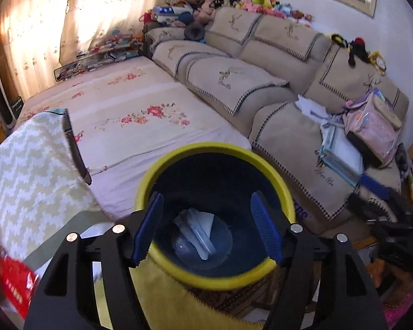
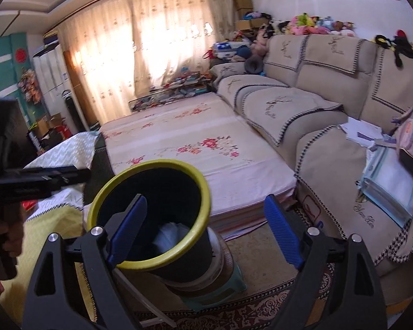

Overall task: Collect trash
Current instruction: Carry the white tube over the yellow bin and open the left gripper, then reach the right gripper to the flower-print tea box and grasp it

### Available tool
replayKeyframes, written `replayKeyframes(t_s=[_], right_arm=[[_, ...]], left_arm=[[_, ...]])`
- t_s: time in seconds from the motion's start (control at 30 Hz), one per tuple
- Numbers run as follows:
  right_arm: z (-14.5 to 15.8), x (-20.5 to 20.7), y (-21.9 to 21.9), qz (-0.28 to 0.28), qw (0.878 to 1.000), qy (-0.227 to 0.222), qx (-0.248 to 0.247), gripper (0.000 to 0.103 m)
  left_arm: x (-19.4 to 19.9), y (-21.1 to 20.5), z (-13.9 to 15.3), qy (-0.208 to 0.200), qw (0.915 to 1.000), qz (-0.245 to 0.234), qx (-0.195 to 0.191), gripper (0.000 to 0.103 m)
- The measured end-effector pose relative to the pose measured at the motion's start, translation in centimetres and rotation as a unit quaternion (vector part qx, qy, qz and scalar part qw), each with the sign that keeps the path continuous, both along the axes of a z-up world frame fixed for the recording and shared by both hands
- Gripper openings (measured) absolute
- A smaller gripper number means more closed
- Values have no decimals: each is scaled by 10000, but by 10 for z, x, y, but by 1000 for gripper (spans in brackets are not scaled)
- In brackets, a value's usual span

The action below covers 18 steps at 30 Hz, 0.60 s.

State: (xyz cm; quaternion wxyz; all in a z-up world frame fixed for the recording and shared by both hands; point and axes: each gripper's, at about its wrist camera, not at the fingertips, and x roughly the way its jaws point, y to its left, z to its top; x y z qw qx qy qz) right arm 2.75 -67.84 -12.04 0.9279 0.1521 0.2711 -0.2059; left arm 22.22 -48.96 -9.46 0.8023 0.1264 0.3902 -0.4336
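We hold the left tool (image 1: pixel 206 227) straight over the mouth of the bin (image 1: pixel 285 189), its blue pads spread apart with nothing pinched between them. Down in the dark bin lies the trash (image 1: pixel 198 232): pale crumpled wrapping and something clear, though we cannot tell exactly what the pieces are. The near rim of the bin is partly covered by the tool's black arms, and its outside wall is hidden from this view. From the right wrist we see the right tool (image 2: pixel 203 229) also spread wide and gripping nothing; its left pad overlaps the bin (image 2: pixel 201 189) in the picture, its right pad hangs over the rug (image 2: pixel 261 310). Here only a pale scrap of the trash (image 2: pixel 169 235) shows inside, the rest lost in shadow. The bin stands on a round drum-like thing (image 2: pixel 220 264) set on a green stool (image 2: pixel 234 283), both half hidden behind it. At the far left edge a dark tool body and part of a hand (image 2: pixel 5 233) are cut off. Behind stand a flowered bed (image 2: pixel 195 148) and a beige sofa (image 2: pixel 316 88); the tabletop (image 1: pixel 27 170) with the patterned cloth is blurred and cropped.
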Motion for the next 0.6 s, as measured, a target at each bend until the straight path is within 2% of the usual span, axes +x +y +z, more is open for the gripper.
replayKeyframes(t_s=[0.03,0.1,0.17,0.23,0.33,0.4,0.5,0.6], right_arm=[[-1,4,5,139,9999,29,-12,83],[-3,12,16,486,9988,68,-11,84],[-3,22,32,902,9959,84,-26,85],[-1,33,53,1395,9902,62,-66,88],[2,50,90,2202,9754,31,-85,88],[6,64,123,2731,9617,34,-219,88],[11,81,173,3453,9376,31,-414,88],[10,94,222,4339,9000,39,-413,88]], left_arm=[[-5,14,9,-52,9999,36,-129,69],[-16,40,26,-153,9991,125,-367,78],[-29,76,44,-237,9973,261,-640,80],[-43,116,60,-404,9951,428,-794,80],[-65,176,79,-780,9890,799,-972,83],[-77,217,87,-992,9838,1122,-983,85],[-97,279,89,-1321,9735,1736,-685,86],[-112,322,83,-1402,9639,2229,-384,86]])
